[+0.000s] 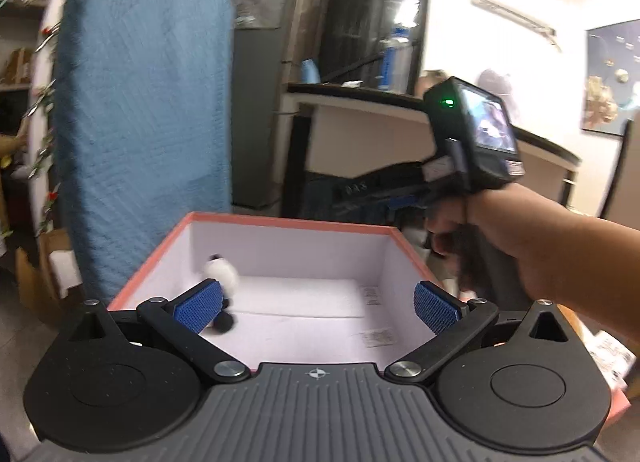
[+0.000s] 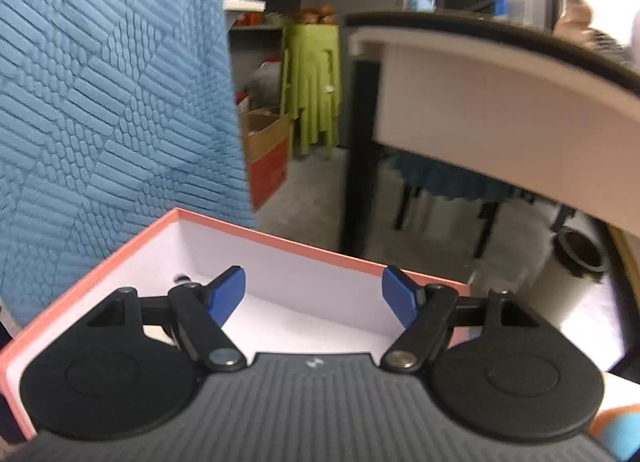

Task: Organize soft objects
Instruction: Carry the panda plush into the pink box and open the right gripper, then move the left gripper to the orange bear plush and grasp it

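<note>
A salmon-rimmed box with a white inside (image 1: 288, 222) lies just in front of my left gripper (image 1: 318, 304), which stands open over it. A small black-and-white plush toy (image 1: 222, 272) is inside the box by the left wall, blurred, partly behind my left finger (image 1: 198, 304). In the right wrist view the same box (image 2: 280, 240) sits under my right gripper (image 2: 314, 292), open with nothing between its fingers. A dark bit of the toy (image 2: 182, 277) peeks above the left finger. A hand holds the right gripper's body (image 1: 472, 142) to the right of the box.
A blue quilted upright panel (image 1: 144, 102) rises directly behind the box on the left. A dark-topped counter (image 2: 500, 74) overhangs at the right. Cardboard boxes (image 2: 266, 142), a green draped stool (image 2: 314, 78) and grey floor lie beyond.
</note>
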`<state>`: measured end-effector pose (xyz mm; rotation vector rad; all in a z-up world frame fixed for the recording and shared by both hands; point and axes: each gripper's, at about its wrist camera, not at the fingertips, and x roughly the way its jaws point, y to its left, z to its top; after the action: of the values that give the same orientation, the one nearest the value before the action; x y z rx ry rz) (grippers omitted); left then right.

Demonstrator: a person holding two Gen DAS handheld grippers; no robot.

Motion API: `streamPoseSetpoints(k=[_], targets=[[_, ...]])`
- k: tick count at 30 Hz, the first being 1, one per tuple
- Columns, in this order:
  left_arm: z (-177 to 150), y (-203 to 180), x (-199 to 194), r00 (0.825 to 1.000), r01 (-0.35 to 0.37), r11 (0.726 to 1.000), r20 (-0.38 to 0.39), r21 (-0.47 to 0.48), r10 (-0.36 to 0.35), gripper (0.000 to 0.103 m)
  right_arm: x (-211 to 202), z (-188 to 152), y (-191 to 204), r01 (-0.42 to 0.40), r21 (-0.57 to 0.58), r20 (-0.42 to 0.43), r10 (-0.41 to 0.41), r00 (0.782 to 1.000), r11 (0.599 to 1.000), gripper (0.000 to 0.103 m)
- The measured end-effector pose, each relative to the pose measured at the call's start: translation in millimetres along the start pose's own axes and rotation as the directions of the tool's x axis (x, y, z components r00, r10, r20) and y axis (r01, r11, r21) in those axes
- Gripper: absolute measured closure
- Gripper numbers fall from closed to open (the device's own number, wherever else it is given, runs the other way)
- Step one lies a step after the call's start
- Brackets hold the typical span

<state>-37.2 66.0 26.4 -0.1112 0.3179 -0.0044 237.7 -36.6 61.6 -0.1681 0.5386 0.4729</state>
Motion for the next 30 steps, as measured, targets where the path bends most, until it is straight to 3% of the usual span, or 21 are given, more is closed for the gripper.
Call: streamPoseSetpoints(k=[4,8,14,19,22,25,27,30], targets=[[-4,-20,-2,0.999,0.036,0.999,0.009,0.023,-0.036,0.000,-72,-48,-19,0.057,0.043,0.034,-0.058,0.998,0.997,0.027],[-6,-32,1,0.998,0.058,0.998,0.002,0.024,-0.058,0.000,-108,-93,-29,0.102,0.106,0.071,-0.110,0.991,0.989,0.027],[-11,-49,8,0.998,0.062,0.998,0.026,0.027,-0.062,0.000,-161,-150,-37,0.106,0.174,0.137,-0.131,0.982,0.979,0.027],[-18,-64,25,0.997,0.048,0.999,-0.056,0.017,-0.047,0.000,-178,-182,-39,0.110,0.211,0.188,-0.151,0.970,0.971,0.026],[-20,-74,37,0.995,0.029,0.998,-0.094,0.059,-0.024,0.000,-184,-197,-45,0.120,0.258,0.213,-0.178,0.961,0.959,0.019],[-23,-83,43,0.994,0.025,0.992,-0.106,0.124,-0.012,0.000,-188,-207,-50,0.129,0.288,0.217,-0.196,0.956,0.949,0.015],[-24,-85,43,0.995,0.034,0.991,-0.095,0.131,-0.021,0.000,-194,-213,-52,0.144,0.300,0.227,-0.217,0.949,0.943,0.008],[-22,-86,43,0.997,0.035,0.991,-0.071,0.130,-0.026,0.000,-205,-221,-52,0.171,0.297,0.244,-0.248,0.937,0.939,0.005]])
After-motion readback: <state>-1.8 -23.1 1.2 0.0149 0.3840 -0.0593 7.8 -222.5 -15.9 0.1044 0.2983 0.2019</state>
